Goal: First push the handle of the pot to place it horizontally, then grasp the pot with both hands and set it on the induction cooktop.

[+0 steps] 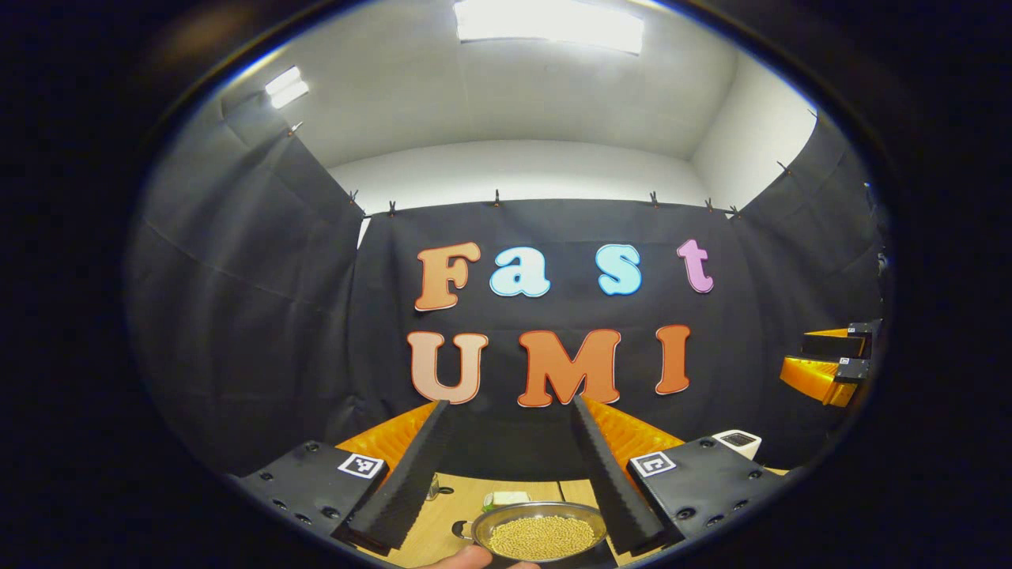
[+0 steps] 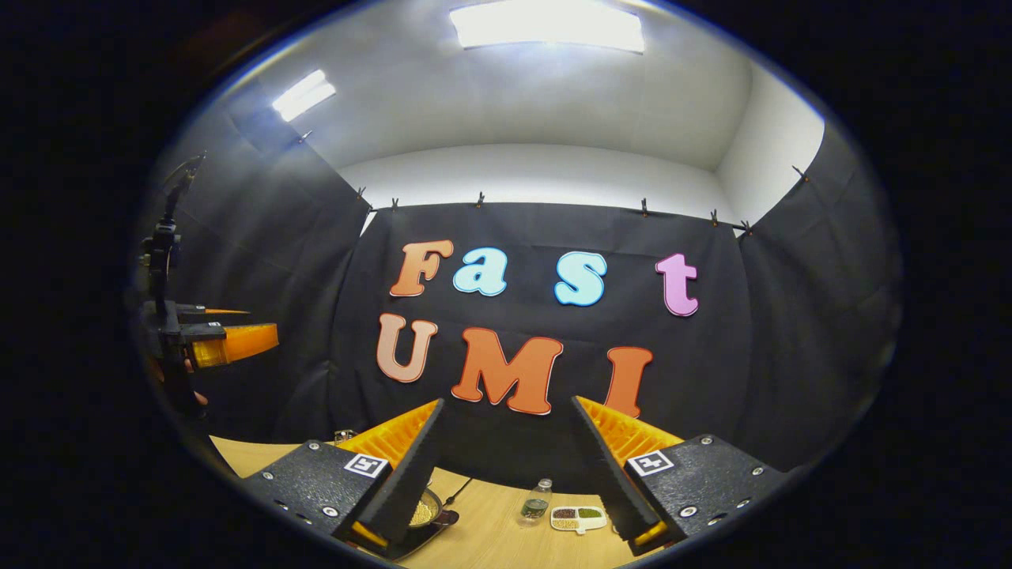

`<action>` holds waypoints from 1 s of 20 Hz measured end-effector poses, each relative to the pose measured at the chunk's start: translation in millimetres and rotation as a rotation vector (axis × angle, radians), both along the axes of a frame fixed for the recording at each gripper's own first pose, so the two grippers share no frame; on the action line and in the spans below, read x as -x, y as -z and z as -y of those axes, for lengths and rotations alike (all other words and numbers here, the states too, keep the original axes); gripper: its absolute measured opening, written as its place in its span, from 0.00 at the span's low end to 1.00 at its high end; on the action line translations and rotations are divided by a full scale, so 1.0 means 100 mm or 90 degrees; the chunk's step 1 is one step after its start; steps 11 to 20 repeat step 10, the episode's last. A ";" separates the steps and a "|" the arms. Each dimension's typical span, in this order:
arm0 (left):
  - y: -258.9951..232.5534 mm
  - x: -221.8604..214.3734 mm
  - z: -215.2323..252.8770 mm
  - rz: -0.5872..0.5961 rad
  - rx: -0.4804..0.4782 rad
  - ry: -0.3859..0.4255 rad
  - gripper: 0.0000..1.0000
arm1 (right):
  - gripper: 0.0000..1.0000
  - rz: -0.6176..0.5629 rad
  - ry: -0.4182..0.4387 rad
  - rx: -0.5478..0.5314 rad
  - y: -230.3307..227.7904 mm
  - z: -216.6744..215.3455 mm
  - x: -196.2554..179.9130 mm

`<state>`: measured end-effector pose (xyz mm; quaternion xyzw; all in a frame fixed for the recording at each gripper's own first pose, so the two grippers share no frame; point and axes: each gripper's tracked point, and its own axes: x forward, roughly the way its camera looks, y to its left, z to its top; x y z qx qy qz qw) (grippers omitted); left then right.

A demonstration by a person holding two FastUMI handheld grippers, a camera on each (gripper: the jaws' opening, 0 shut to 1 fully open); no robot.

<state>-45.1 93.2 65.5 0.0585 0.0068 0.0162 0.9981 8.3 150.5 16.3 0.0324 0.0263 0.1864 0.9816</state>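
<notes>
Pot (image 1: 542, 531) holds yellowish grains, between the left gripper (image 1: 510, 407)'s wide-spread fingers. Right of the pot stand a small bottle (image 2: 537, 501) and a divided dish (image 2: 579, 517), perhaps of beans. The right gripper (image 2: 508, 405) gapes wide, empty.

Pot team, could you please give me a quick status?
Both tongs open, raised: left, right. Pot of grain on the table, untouched. Small bottle and divided dish nearby.

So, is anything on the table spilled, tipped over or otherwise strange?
Nothing stands out. The pot sits level on the wooden table, its grains inside with none scattered around. In the right gripper view, the small bottle stands upright beside the divided dish.
</notes>
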 end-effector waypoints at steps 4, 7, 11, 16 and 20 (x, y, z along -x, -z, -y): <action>-0.10 0.02 0.00 0.017 0.002 -0.003 0.98 | 0.96 0.023 0.017 0.012 -0.09 0.10 -0.05; -0.08 0.00 0.06 0.013 0.004 0.007 0.98 | 0.94 0.027 0.011 0.007 -0.13 0.06 0.00; -0.04 0.07 0.11 0.011 0.023 0.027 0.97 | 0.94 0.041 0.009 0.013 -0.16 0.05 0.01; -0.04 0.07 0.11 0.011 0.023 0.027 0.97 | 0.94 0.041 0.009 0.013 -0.16 0.05 0.01; -0.04 0.07 0.11 0.011 0.023 0.027 0.97 | 0.94 0.041 0.009 0.013 -0.16 0.05 0.01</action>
